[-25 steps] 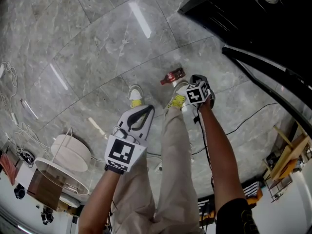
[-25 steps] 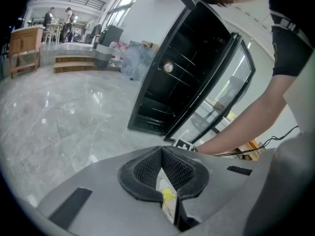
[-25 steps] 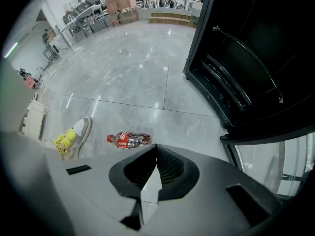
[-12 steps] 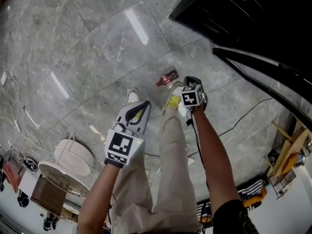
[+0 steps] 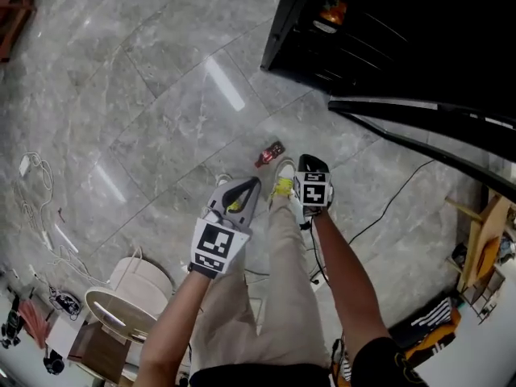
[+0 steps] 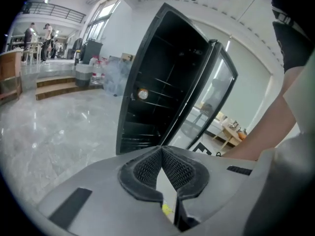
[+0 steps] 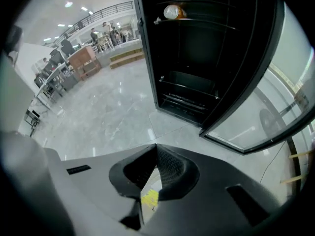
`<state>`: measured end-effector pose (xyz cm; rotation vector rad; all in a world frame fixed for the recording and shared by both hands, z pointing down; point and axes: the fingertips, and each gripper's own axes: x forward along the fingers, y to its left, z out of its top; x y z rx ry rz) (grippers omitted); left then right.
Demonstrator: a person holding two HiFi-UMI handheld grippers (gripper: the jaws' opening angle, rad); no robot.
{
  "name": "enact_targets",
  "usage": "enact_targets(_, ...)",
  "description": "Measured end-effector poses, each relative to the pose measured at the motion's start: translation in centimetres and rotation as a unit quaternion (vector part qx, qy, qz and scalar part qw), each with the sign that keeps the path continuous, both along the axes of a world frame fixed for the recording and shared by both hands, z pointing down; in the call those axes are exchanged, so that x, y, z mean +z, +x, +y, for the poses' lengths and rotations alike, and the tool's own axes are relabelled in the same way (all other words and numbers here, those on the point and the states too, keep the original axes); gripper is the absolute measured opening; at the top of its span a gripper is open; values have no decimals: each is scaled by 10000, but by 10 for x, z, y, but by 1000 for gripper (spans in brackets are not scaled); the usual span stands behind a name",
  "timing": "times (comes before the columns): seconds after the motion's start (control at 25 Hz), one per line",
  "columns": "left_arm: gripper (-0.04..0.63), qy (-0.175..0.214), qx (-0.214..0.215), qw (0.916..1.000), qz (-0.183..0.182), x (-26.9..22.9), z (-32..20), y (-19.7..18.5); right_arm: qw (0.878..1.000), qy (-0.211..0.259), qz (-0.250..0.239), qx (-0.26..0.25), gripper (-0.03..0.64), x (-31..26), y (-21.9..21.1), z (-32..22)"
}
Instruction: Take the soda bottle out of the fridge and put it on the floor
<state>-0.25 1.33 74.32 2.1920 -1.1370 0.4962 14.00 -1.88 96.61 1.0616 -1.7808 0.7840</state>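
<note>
Raised well clear of the floor [image 5: 161, 95] since the earlier frames are the left gripper [image 5: 244, 188] and the right gripper [image 5: 311, 166], and more of the open fridge [image 5: 379, 39] is taken in by the head view than a second ago; the soda bottle [image 5: 270, 153] is left where it was, and is now seen smaller and farther below.

The soda bottle is found lying on its side on the floor, just ahead of the person's shoes [image 5: 282, 184] and well apart from the fridge; it is touched by neither gripper. The jaws of the left gripper are seen brought together at their tips in the left gripper view, with nothing caught between them; the jaws of the right gripper are likewise closed and empty, only floor and a yellow shoelace being glimpsed through the gap behind the tips.

The task is judged to be as good as finished: the bottle is out of the fridge, set down and released. The door [image 5: 419, 119] is still swung wide, though its closing is not asked for; a round orange-tinted thing [image 7: 173, 11] is still seen on an upper shelf, and what it is cannot be told.
</note>
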Motion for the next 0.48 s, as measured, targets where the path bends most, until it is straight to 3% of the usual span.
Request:
enact_targets(0.28,15,23,555,9984,-46,-76,12,29,9964,420,-495,550,-7,-124,21,7)
enact_targets(0.48,15,194,872,9960,-14,-148,8,30,9902,761,-813,837,-6,-215,25,0)
